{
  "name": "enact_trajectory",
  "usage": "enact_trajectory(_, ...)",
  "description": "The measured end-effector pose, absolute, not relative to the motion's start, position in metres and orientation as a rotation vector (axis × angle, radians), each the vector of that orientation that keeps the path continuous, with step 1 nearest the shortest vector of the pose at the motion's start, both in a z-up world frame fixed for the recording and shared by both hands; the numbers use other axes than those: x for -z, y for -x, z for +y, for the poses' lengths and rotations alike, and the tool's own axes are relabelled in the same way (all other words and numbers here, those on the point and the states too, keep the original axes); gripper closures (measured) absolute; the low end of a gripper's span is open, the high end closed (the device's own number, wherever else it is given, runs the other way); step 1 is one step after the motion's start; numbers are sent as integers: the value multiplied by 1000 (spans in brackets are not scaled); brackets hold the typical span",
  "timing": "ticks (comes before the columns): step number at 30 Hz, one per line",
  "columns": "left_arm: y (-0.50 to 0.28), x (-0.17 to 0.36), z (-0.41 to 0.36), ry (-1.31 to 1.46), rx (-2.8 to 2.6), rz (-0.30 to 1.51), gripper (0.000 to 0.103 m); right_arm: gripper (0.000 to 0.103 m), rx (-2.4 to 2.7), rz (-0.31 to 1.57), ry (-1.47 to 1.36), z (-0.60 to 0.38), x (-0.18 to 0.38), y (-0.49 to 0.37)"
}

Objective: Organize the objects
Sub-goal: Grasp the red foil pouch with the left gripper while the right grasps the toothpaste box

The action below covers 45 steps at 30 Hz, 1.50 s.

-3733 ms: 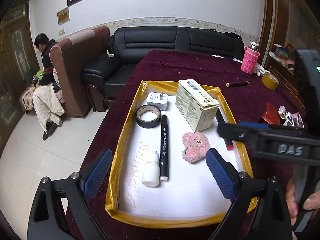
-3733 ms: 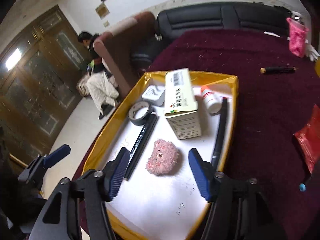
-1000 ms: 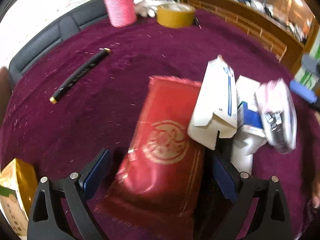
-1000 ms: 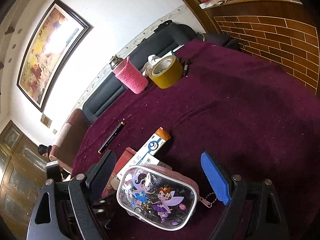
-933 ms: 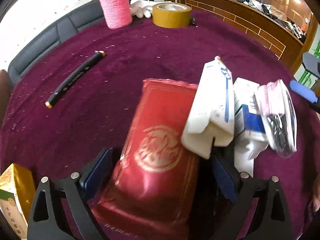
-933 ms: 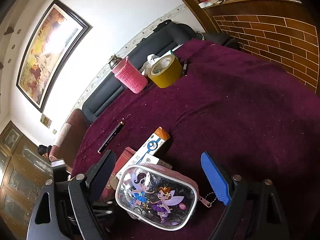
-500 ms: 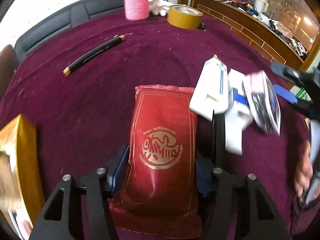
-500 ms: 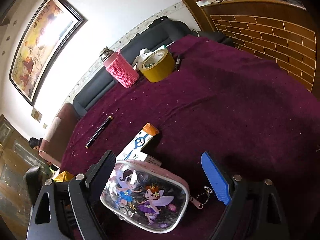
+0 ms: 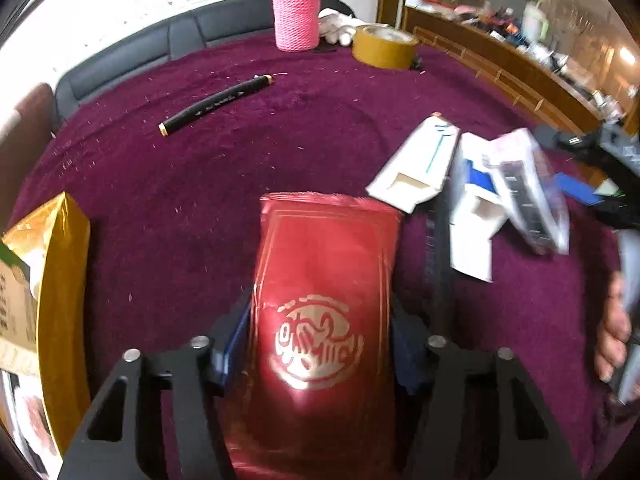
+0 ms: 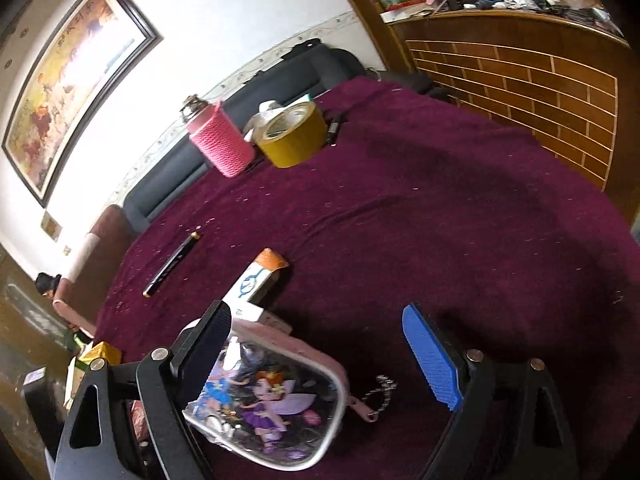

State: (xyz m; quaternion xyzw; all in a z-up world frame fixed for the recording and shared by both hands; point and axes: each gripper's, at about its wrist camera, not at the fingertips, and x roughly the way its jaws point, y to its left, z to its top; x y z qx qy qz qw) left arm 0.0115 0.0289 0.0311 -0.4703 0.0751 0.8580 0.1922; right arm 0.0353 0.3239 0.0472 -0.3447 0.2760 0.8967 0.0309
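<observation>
My left gripper (image 9: 320, 340) is shut on a red foil packet (image 9: 324, 308) with a gold emblem, held over the maroon tablecloth (image 9: 224, 168). To its right lie white cartons (image 9: 420, 168) and a clear cartoon pouch (image 9: 528, 196). In the right wrist view my right gripper (image 10: 320, 356) is open, with the cartoon pouch (image 10: 268, 400) between its fingers, close to the left finger. A white and orange carton (image 10: 256, 280) lies just beyond the pouch. The gold-edged tray (image 9: 60, 280) is at the far left.
A black marker (image 9: 216, 100) lies on the cloth further back. A pink knitted bottle (image 9: 296, 16) and a yellow tape roll (image 9: 384, 46) stand at the far edge. A wooden counter (image 10: 520, 60) is on the right, a black sofa (image 9: 160, 48) behind the table.
My left gripper swung from the tray to the red packet, closed on its sides and lifted it slightly. My right gripper stayed open over the cartoon pouch, shifting a little closer.
</observation>
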Motion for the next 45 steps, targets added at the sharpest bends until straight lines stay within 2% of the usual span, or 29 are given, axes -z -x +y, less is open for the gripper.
enact_trajectory(3, -31, -45, 16, 1278, -2413, 169, 49, 12, -2762, 919, 1094, 328, -51, -39)
enact_trajectory(8, -60, -72, -17, 1198, -2418, 13, 49, 12, -2806, 923, 1176, 320, -74, -26)
enact_trajectory(12, -81, -88, -42, 1132, -2419, -80, 48, 12, -2782, 914, 1387, 299, -85, 15)
enact_trajectory(21, -112, -107, -87, 1052, -2487, -118, 48, 13, -2424, 557, 1887, 240, -49, 122)
enact_trajectory(26, -114, -105, -109, 1048, -2488, -176, 48, 13, -2459, 608, 2028, 192, -31, 131)
enact_trajectory(29, -112, -100, -122, 1063, -2483, -221, 48, 14, -2511, 406, 1957, 170, -32, 125)
enact_trajectory(30, -111, -98, -125, 1069, -2477, -243, 48, 18, -2523, 347, 1926, 164, -31, 120)
enact_trajectory(32, -110, -95, -130, 1079, -2469, -276, 48, 30, -2532, 228, 1840, 158, -32, 110)
enact_trajectory(34, -112, -94, -134, 1081, -2475, -287, 48, 55, -2535, 109, 1777, 154, -32, 103)
enact_trajectory(37, -116, -96, -138, 1061, -2485, -297, 48, 80, -2548, 32, 1700, 152, -38, 92)
enact_trajectory(45, -140, -114, -152, 975, -2498, -338, 49, 84, -2714, 196, 1598, 151, -62, 56)
